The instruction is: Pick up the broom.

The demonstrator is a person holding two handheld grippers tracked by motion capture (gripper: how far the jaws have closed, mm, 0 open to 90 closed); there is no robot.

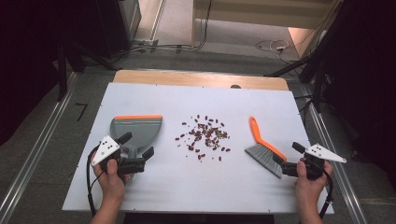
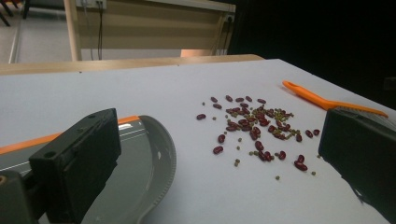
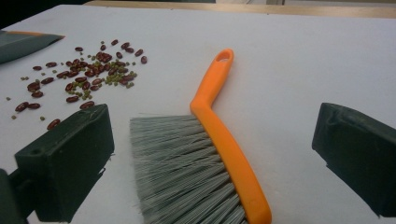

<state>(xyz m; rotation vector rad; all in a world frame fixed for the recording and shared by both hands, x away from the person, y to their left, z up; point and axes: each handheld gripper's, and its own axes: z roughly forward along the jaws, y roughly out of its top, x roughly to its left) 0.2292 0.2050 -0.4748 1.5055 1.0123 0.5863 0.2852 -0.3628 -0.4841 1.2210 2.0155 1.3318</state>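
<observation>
A grey dustpan (image 1: 137,127) with an orange front lip lies at the table's left. My left gripper (image 1: 137,145) stands open at its handle end; in the left gripper view one jaw is over the dustpan (image 2: 140,163) and the other is well off to the right. Red beans and small green ones (image 1: 204,136) lie scattered at the table's middle. At the right lies an orange-handled brush (image 1: 264,147) with grey bristles. My right gripper (image 1: 287,152) is open, one jaw on each side of the brush (image 3: 224,140) head, not touching it.
The white table top (image 1: 187,186) has bare room along its front edge. A wooden strip (image 1: 201,78) runs along the far edge. Cables (image 1: 275,45) lie on the floor beyond. The beans (image 2: 252,123) lie ahead of the left gripper (image 2: 219,158).
</observation>
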